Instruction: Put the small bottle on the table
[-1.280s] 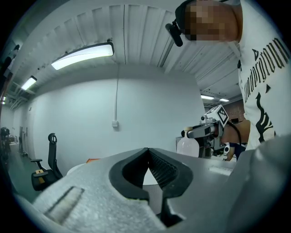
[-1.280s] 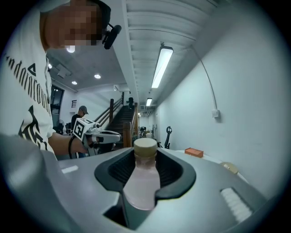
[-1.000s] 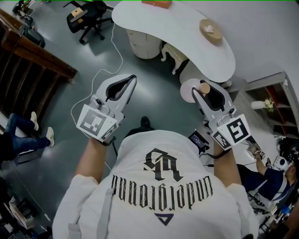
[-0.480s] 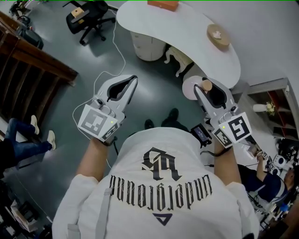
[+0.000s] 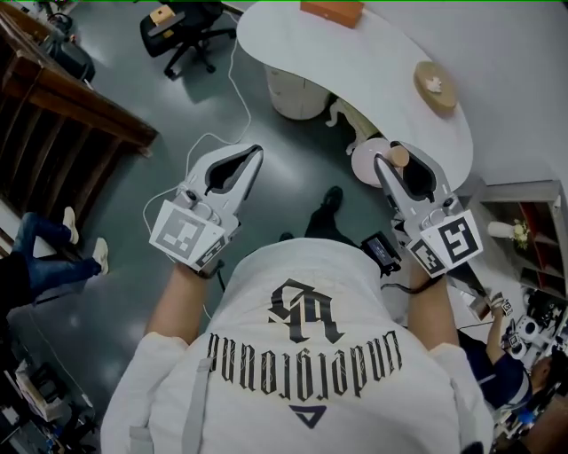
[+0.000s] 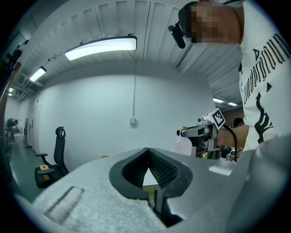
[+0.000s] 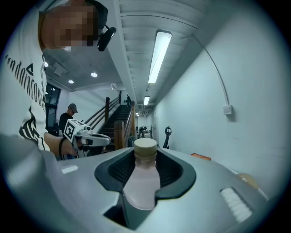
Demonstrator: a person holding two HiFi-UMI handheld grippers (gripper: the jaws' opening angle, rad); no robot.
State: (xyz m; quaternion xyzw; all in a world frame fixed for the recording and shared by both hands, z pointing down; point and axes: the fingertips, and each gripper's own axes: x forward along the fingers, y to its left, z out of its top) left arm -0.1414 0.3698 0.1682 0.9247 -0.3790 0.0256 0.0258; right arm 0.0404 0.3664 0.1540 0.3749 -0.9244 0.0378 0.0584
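My right gripper (image 5: pixel 398 160) is shut on the neck of the small bottle (image 5: pixel 399 156), a pale bottle with a tan cap. In the right gripper view the bottle (image 7: pixel 144 175) stands between the two dark pads, cap up. It is held in the air in front of the person's chest, short of the near edge of the white curved table (image 5: pixel 355 62). From the left gripper view the bottle (image 6: pixel 183 145) hangs below the right gripper's tip. My left gripper (image 5: pixel 255 151) is level with it on the left, shut (image 6: pixel 148 152) with nothing between its jaws.
On the table lie a round tan dish (image 5: pixel 436 84) and an orange box (image 5: pixel 330 11). An office chair (image 5: pixel 182 22) and a floor cable (image 5: pixel 235 97) are at the far left, beside a wooden railing (image 5: pixel 71 97). Shelves (image 5: pixel 524 230) stand right; a seated person's legs (image 5: pixel 53 248) are left.
The person has stepped forward, so the table has slid nearer and rightward in the head view. Both grippers keep their pose; the bottle stays gripped.
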